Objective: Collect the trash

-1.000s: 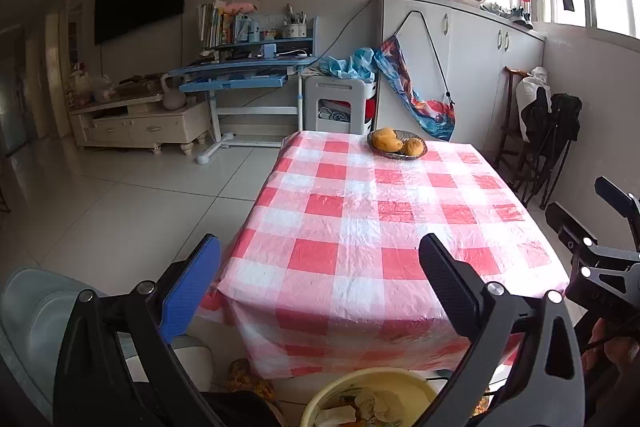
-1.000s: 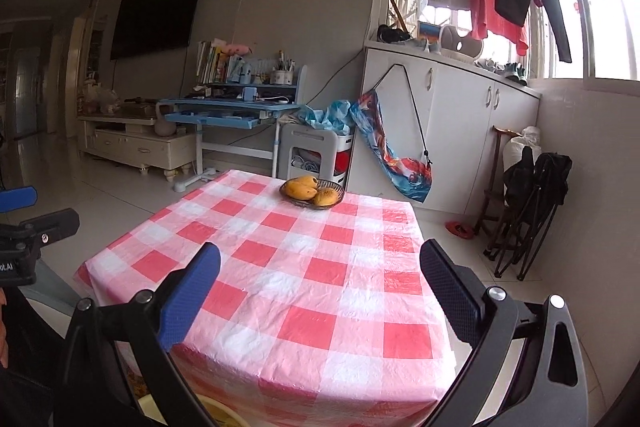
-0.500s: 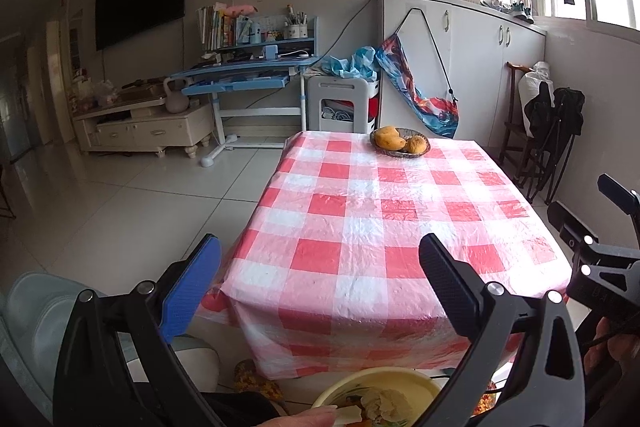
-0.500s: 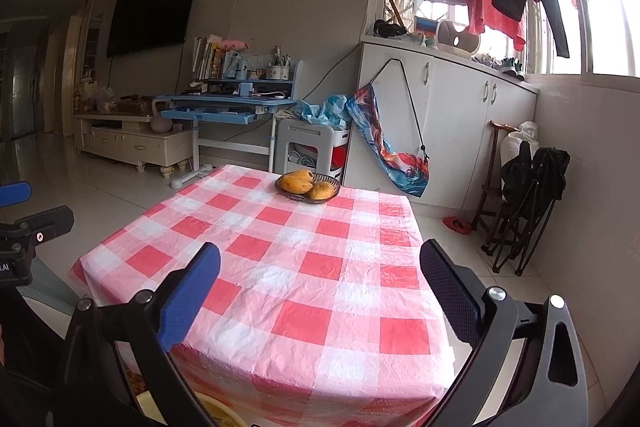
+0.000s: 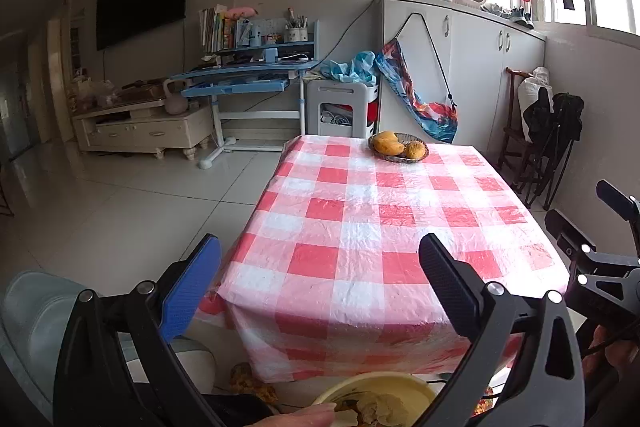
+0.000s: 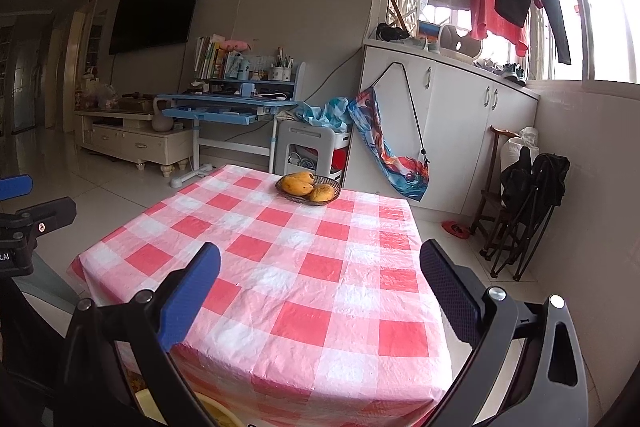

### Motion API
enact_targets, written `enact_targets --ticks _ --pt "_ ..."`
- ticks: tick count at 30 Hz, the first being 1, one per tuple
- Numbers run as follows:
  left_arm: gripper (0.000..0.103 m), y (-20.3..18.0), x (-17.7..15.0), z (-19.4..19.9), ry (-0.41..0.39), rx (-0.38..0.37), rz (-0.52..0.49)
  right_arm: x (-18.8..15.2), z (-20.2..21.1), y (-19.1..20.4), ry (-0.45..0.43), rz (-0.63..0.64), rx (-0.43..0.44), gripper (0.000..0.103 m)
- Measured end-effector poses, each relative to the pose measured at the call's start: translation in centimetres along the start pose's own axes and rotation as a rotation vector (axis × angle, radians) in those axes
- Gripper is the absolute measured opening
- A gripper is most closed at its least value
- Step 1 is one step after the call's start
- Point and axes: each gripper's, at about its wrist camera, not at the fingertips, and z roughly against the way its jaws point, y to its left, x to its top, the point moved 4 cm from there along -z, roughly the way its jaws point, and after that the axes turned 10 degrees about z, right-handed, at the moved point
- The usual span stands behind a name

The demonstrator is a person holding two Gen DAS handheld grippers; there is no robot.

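1. Drifted back and up a touch over the last second, both cameras; more of the yellow bin [image 5: 376,393] showing at the bottom of the left view now, plus a bare fingertip [image 5: 308,418] creeping in at its rim.
2. Far left: left gripper [image 5: 320,291] hovering off the near edge of the checked surface [image 5: 360,235], fingers spread wide, nothing between them.
3. Below and between those fingers: crumpled paper trash [image 5: 376,407] sitting inside the bin, on the floor just beside the hanging cloth. More orange-brown scraps [image 5: 246,379] lying on the floor left of the bin, seemingly still to be picked up.
4. Centre: nothing loose visible on the cloth, only a fruit basket [image 6: 308,189] at the far end. Best left alone; fruit, not rubbish.
5. Right: right gripper [image 6: 320,291] likewise splayed and empty above the near corner.
6. Advice for a clean finish: dip low toward the floor scraps, close on the bulk rather than an edge, release directly over the bin mouth.
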Motion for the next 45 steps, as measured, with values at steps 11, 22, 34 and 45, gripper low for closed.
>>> enact_targets --ticks 11,22,34,45 --pt "0.096 -1.0 -0.4 -0.8 0.018 -0.014 -0.007 -0.2 0.0 -0.2 0.003 -0.008 -0.002 0.095" --pt "0.096 -0.9 -0.7 -1.8 0.043 -0.021 0.021 -0.6 0.1 -0.6 0.003 -0.018 -0.007 0.095" --pt "0.096 -1.6 -1.3 -2.3 0.057 -0.01 -0.008 -0.5 0.5 -1.4 -0.013 -0.057 -0.009 0.095" --pt "0.096 -2.2 -1.4 -2.3 0.059 -0.009 -0.024 -0.5 0.5 -1.5 -0.01 -0.051 -0.012 0.095"
